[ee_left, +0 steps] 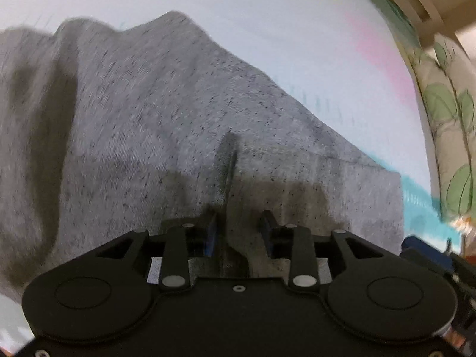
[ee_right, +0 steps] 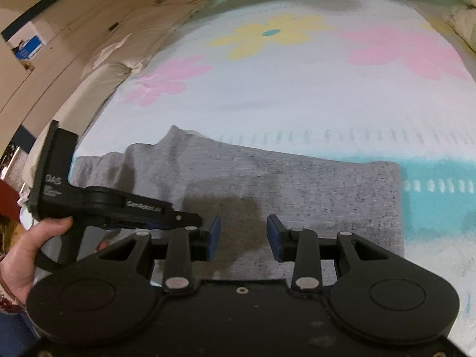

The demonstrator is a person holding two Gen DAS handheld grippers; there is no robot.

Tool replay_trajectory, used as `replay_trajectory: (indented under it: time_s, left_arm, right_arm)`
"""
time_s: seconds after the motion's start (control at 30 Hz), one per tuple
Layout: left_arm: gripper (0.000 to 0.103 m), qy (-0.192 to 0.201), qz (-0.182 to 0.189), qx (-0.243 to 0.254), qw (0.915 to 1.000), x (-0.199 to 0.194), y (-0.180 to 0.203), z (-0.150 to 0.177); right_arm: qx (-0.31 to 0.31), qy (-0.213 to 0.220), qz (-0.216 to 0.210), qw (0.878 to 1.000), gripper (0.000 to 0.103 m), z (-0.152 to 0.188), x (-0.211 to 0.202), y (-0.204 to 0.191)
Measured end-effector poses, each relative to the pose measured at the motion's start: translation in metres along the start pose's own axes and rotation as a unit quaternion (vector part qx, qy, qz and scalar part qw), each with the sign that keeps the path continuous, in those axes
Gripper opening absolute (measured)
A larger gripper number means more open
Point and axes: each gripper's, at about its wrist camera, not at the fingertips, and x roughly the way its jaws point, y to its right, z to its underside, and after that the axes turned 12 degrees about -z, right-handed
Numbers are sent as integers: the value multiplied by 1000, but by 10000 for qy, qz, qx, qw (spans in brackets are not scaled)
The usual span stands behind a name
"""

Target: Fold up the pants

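The grey heathered pants (ee_right: 267, 178) lie folded in a wide band across a pale flowered bedspread (ee_right: 267, 83); they fill most of the left wrist view (ee_left: 163, 113). My left gripper (ee_left: 238, 229) is open just above the near part of the pants, its jaws apart with cloth showing between them. It also shows from the side in the right wrist view (ee_right: 166, 208), held by a hand. My right gripper (ee_right: 243, 235) is open and empty, low over the near edge of the pants, to the right of the left one.
The bedspread has a teal band (ee_right: 440, 190) right of the pants and pink and yellow flowers farther back. A leaf-patterned pillow (ee_left: 446, 119) lies at the bed's right side. A wooden bed frame (ee_right: 89, 15) runs along the back left.
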Motion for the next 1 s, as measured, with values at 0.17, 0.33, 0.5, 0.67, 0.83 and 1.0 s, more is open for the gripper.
replay_trajectory:
  time_s: [0.17, 0.33, 0.5, 0.67, 0.83, 1.0]
  left_arm:
    - [10, 64, 232, 420, 9988, -3, 12, 1]
    - [9, 728, 195, 506, 9959, -29, 16, 4]
    - [15, 303, -379, 538, 9974, -3, 3, 1]
    - [21, 473, -453, 659, 9957, -13, -3, 6]
    - [18, 404, -576, 997, 9925, -20, -3, 24]
    - [22, 546, -761, 1354, 9864, -31, -10, 39]
  right_arm:
    - [-158, -54, -37, 9999, 38, 0, 5, -6]
    - [-212, -17, 94, 9997, 38, 0, 8, -5]
    - [-207, -137, 382, 9990, 38, 2, 21, 4]
    - [-331, -312, 533, 9975, 38, 3, 35, -1]
    - [-568, -478, 430, 9963, 38, 2, 53, -20]
    - [-828, -685, 374, 9935, 38, 1, 80, -42]
